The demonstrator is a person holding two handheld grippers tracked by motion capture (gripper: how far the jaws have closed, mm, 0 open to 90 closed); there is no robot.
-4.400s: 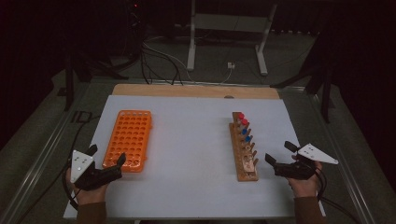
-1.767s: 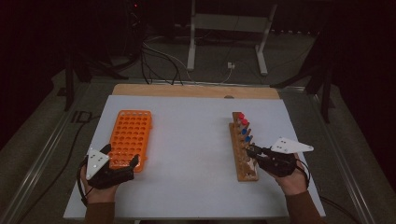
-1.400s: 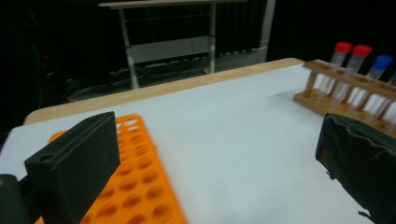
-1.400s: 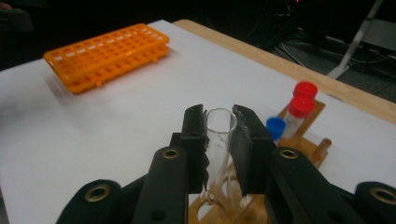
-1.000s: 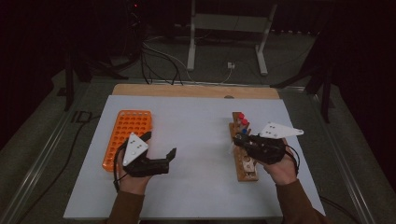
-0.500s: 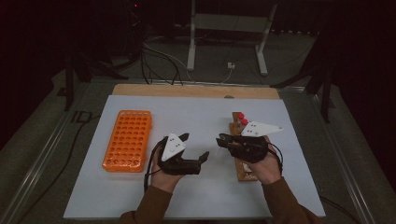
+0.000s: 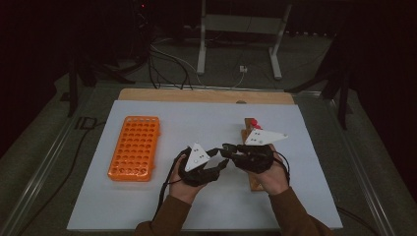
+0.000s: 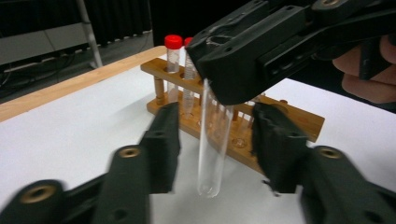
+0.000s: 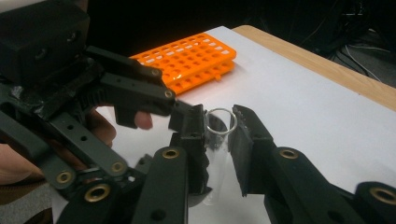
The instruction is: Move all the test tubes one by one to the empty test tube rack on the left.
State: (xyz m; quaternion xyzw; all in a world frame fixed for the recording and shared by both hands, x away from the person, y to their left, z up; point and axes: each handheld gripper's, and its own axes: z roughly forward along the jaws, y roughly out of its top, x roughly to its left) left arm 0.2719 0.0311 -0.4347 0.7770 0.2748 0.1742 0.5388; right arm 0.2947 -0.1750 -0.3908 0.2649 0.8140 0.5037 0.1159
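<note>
Two racks, one orange (image 7: pixel 134 147) and one wooden (image 8: pixel 236 122), one uncapped tube (image 8: pixel 213 140), perhaps two red-capped tubes (image 8: pixel 173 60).

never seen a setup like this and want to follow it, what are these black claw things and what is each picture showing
A person holds two hand-held grippers. The high view looks down on the white table; the other two pictures come from a camera riding on each gripper.

On the table lie an orange tube rack and a wooden rack holding red-capped tubes.

The right gripper grips an open clear test tube near its rim, above the table. The left gripper has its jaws either side of that tube; they have just been closing, with gaps on both sides. It looks like a handover between grippers.
</note>
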